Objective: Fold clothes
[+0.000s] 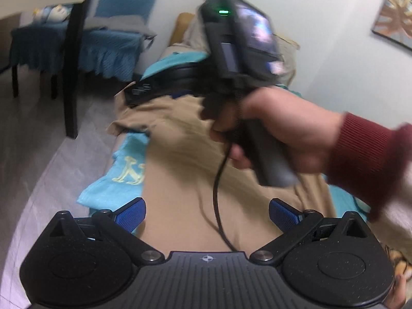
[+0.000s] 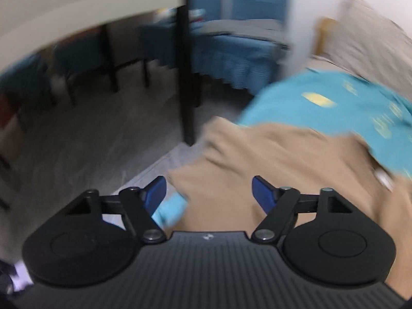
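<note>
A tan garment (image 1: pixel 195 159) lies spread over a teal cloth with yellow letters (image 1: pixel 123 175) on a pale covered surface. My left gripper (image 1: pixel 207 213) hovers open above the garment's near part, with nothing between its blue pads (image 1: pixel 131 213). A hand in a dark red sleeve (image 1: pixel 360 159) holds my right gripper's body (image 1: pixel 231 51) over the garment's far end. In the blurred right wrist view, my right gripper (image 2: pixel 209 193) is open over the tan garment (image 2: pixel 283 167) near its left edge. The teal cloth (image 2: pixel 334 103) lies beyond it.
A black table leg (image 1: pixel 72 72) stands on the grey floor left of the surface. Behind it is a chair with a blue cover (image 1: pixel 77 49). A beige pillow (image 2: pixel 368 33) rests at the far end by the white wall. A cable (image 1: pixel 219 193) hangs from the right gripper.
</note>
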